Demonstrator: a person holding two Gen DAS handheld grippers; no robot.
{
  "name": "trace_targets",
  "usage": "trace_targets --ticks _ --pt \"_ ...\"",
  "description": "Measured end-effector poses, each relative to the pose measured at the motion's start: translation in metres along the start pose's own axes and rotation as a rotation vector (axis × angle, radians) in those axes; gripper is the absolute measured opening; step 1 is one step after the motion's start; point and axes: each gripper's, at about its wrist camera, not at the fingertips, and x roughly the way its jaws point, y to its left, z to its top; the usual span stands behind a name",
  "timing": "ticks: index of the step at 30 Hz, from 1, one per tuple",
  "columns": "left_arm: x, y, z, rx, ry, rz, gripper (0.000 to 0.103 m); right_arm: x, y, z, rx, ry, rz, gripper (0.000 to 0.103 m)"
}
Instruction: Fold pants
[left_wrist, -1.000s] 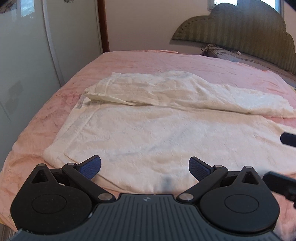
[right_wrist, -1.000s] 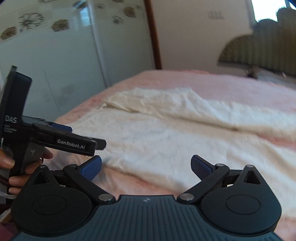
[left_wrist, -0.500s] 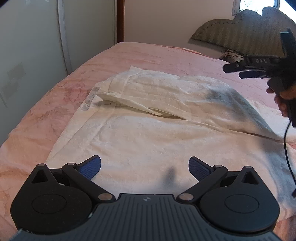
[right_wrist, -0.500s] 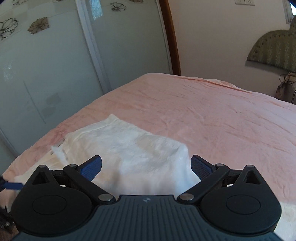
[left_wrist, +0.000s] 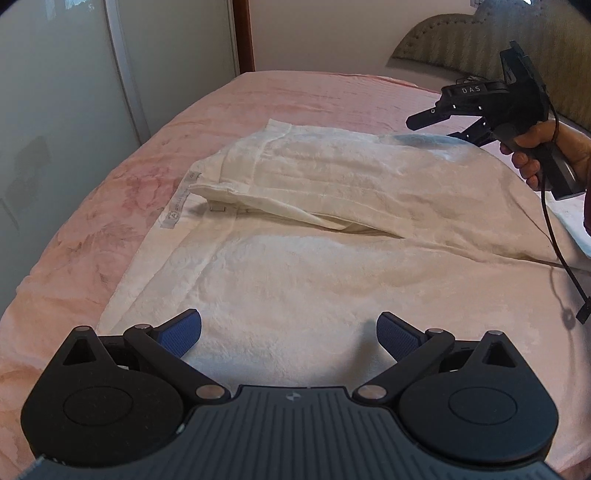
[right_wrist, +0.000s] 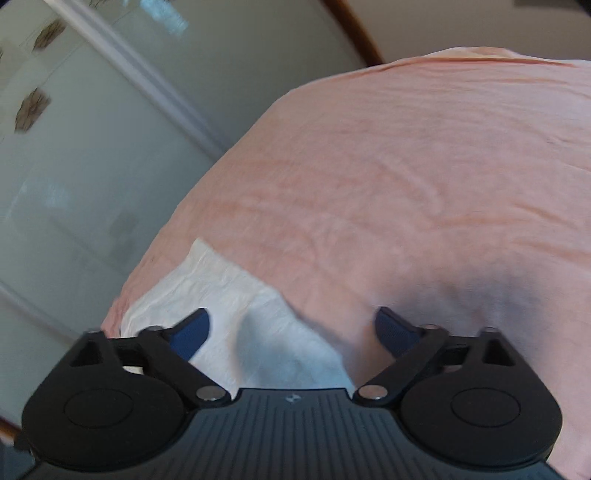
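Observation:
White pants (left_wrist: 314, 240) lie spread flat on a pink bed (left_wrist: 110, 221), waistband to the left, the far leg lying partly over the near one. My left gripper (left_wrist: 289, 332) is open and empty, low over the near edge of the pants. My right gripper (left_wrist: 439, 125) is held in a hand above the far right part of the pants, jaws open and empty. In the right wrist view the right gripper (right_wrist: 291, 332) hovers over a corner of the pants (right_wrist: 229, 288) with pink bed beyond.
Pale sliding wardrobe doors (left_wrist: 55, 110) stand along the bed's left side. A padded green headboard (left_wrist: 480, 40) is at the far right. A black cable (left_wrist: 554, 236) hangs from the right gripper over the pants.
The right gripper has swung from beside the left gripper across to the far side of the pants and dropped lower. The left gripper has moved forward and slightly left.

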Motion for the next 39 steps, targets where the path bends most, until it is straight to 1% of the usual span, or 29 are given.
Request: trace_targets --ticks 2,3,5,6,7,9,11,13,14,16,17,19,20,21,22,24,25,26,27,28,29,30,31,33,34,36,37,38,39 --pt "0.003 0.0 0.0 0.0 0.006 0.01 0.102 0.003 0.008 0.0 -0.035 0.028 0.014 0.035" --pt "0.003 0.001 0.001 -0.002 0.006 0.02 0.102 0.003 0.012 -0.002 -0.06 0.032 -0.001 0.029" --pt "0.002 0.002 0.003 -0.01 -0.004 0.031 0.102 -0.002 0.03 -0.01 -0.15 0.022 -0.031 0.023" --pt "0.001 0.004 0.004 -0.017 -0.015 0.036 0.102 -0.007 0.041 -0.015 -0.189 0.005 -0.061 0.022" --pt "-0.001 0.006 0.006 -0.028 -0.028 0.04 0.102 -0.015 0.052 -0.021 -0.23 -0.014 -0.085 0.018" --pt "-0.006 0.013 0.01 -0.068 -0.055 0.035 0.102 -0.029 0.086 -0.039 -0.349 -0.058 -0.138 0.014" --pt "-0.012 0.023 0.016 -0.135 -0.082 0.007 0.102 -0.043 0.125 -0.063 -0.464 -0.087 -0.158 0.012" --pt "-0.019 0.035 0.021 -0.217 -0.102 -0.053 0.101 -0.056 0.157 -0.091 -0.529 -0.088 -0.155 0.012" --pt "-0.021 0.041 0.025 -0.264 -0.114 -0.103 0.101 -0.061 0.17 -0.104 -0.548 -0.085 -0.138 0.01" --pt "-0.023 0.05 0.033 -0.331 -0.123 -0.193 0.102 -0.07 0.193 -0.134 -0.614 -0.082 -0.142 0.009" --pt "-0.022 0.054 0.038 -0.366 -0.119 -0.231 0.102 -0.073 0.203 -0.149 -0.639 -0.079 -0.143 0.005" --pt "-0.017 0.06 0.05 -0.438 -0.099 -0.297 0.102 -0.075 0.219 -0.175 -0.658 -0.07 -0.102 0.005" --pt "-0.014 0.061 0.057 -0.454 -0.092 -0.323 0.102 -0.072 0.227 -0.186 -0.698 -0.063 -0.12 0.005" --pt "-0.011 0.06 0.066 -0.459 -0.086 -0.319 0.102 -0.067 0.234 -0.194 -0.747 -0.054 -0.152 0.005" --pt "-0.01 0.058 0.074 -0.457 -0.08 -0.288 0.102 -0.066 0.236 -0.198 -0.771 -0.076 -0.186 0.005" --pt "-0.014 0.053 0.084 -0.422 -0.099 -0.242 0.102 -0.072 0.228 -0.182 -0.723 -0.14 -0.229 0.005" --pt "-0.018 0.052 0.086 -0.411 -0.113 -0.235 0.102 -0.074 0.219 -0.164 -0.666 -0.163 -0.249 0.006" --pt "-0.022 0.05 0.084 -0.405 -0.13 -0.232 0.102 -0.077 0.208 -0.145 -0.605 -0.204 -0.272 0.012" --pt "-0.025 0.048 0.082 -0.397 -0.139 -0.227 0.103 -0.077 0.194 -0.123 -0.536 -0.209 -0.27 0.02" --pt "-0.025 0.045 0.08 -0.383 -0.136 -0.219 0.103 -0.071 0.173 -0.096 -0.436 -0.159 -0.235 0.054" --pt "-0.025 0.043 0.078 -0.368 -0.127 -0.214 0.103 -0.064 0.154 -0.074 -0.34 -0.13 -0.22 0.092" --pt "-0.024 0.043 0.076 -0.353 -0.119 -0.211 0.102 -0.056 0.137 -0.058 -0.263 -0.101 -0.201 0.099" --pt "-0.022 0.042 0.074 -0.344 -0.114 -0.204 0.103 -0.046 0.12 -0.043 -0.198 -0.067 -0.168 0.097" --pt "-0.02 0.043 0.072 -0.341 -0.113 -0.179 0.102 -0.026 0.098 -0.026 -0.115 -0.001 -0.166 0.097" --pt "-0.019 0.045 0.072 -0.344 -0.11 -0.167 0.102 -0.013 0.089 -0.024 -0.07 0.043 -0.139 0.096" --pt "-0.016 0.05 0.073 -0.357 -0.101 -0.157 0.102 0.007 0.076 -0.025 -0.012 0.094 -0.113 0.072" --pt "-0.015 0.053 0.073 -0.364 -0.1 -0.158 0.102 0.018 0.076 -0.031 -0.01 0.122 -0.122 0.04" --pt "-0.016 0.055 0.073 -0.371 -0.101 -0.161 0.102 0.022 0.079 -0.037 -0.032 0.127 -0.148 0.017" --pt "-0.017 0.058 0.073 -0.376 -0.106 -0.168 0.102 0.023 0.087 -0.044 -0.081 0.114 -0.182 0.016"
